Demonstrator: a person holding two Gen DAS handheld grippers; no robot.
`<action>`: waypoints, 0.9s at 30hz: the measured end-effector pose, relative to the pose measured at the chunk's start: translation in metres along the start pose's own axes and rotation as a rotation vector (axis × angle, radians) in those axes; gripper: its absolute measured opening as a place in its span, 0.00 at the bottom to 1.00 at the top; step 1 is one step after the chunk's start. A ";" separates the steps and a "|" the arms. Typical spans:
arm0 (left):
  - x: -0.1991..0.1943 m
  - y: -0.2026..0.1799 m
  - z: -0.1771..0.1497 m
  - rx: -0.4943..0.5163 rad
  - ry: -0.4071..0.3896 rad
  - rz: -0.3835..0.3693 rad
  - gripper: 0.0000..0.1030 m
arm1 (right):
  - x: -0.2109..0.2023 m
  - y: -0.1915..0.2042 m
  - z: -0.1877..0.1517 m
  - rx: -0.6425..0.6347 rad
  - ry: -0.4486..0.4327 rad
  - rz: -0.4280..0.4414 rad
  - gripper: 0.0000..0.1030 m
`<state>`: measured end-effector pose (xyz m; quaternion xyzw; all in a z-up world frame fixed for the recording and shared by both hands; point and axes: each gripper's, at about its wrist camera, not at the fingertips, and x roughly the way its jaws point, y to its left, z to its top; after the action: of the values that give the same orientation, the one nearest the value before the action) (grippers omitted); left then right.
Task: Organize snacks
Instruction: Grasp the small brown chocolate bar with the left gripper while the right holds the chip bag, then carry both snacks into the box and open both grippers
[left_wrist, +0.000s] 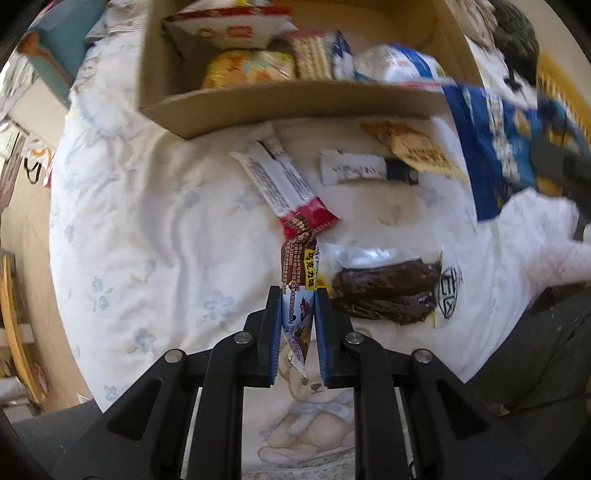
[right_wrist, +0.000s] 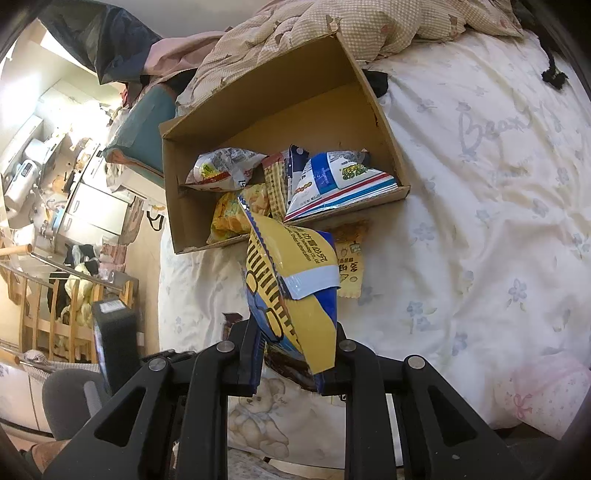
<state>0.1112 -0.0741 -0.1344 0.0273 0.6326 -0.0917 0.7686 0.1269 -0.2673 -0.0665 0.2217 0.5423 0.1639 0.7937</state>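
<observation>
A cardboard box (left_wrist: 295, 103) lies on the bed with several snack packs inside; it also shows in the right wrist view (right_wrist: 280, 110). My left gripper (left_wrist: 297, 295) is shut on a brown and white chocolate snack stick (left_wrist: 298, 273), held above the sheet. My right gripper (right_wrist: 291, 339) is shut on a yellow and blue snack bag (right_wrist: 295, 280), held just in front of the box's near wall. That bag appears blurred at the right of the left wrist view (left_wrist: 498, 147).
On the white flowered bedsheet (left_wrist: 155, 221) lie a red and white stick pack (left_wrist: 284, 184), a white bar (left_wrist: 354, 168), an orange sachet (left_wrist: 417, 147) and a clear-wrapped chocolate cake (left_wrist: 384, 291). A quilt (right_wrist: 332, 29) lies behind the box. The bed's left edge drops to the floor.
</observation>
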 end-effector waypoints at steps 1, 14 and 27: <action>-0.002 0.003 0.000 -0.010 -0.005 0.000 0.13 | 0.000 0.001 0.000 -0.001 0.000 0.001 0.21; -0.068 0.062 0.005 -0.221 -0.290 0.007 0.13 | -0.010 0.010 -0.002 -0.024 -0.044 0.032 0.21; -0.126 0.075 0.042 -0.254 -0.455 0.036 0.13 | -0.054 0.031 0.025 -0.078 -0.237 0.117 0.21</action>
<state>0.1420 0.0067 -0.0086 -0.0795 0.4491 -0.0017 0.8899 0.1299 -0.2720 0.0005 0.2395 0.4240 0.2035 0.8494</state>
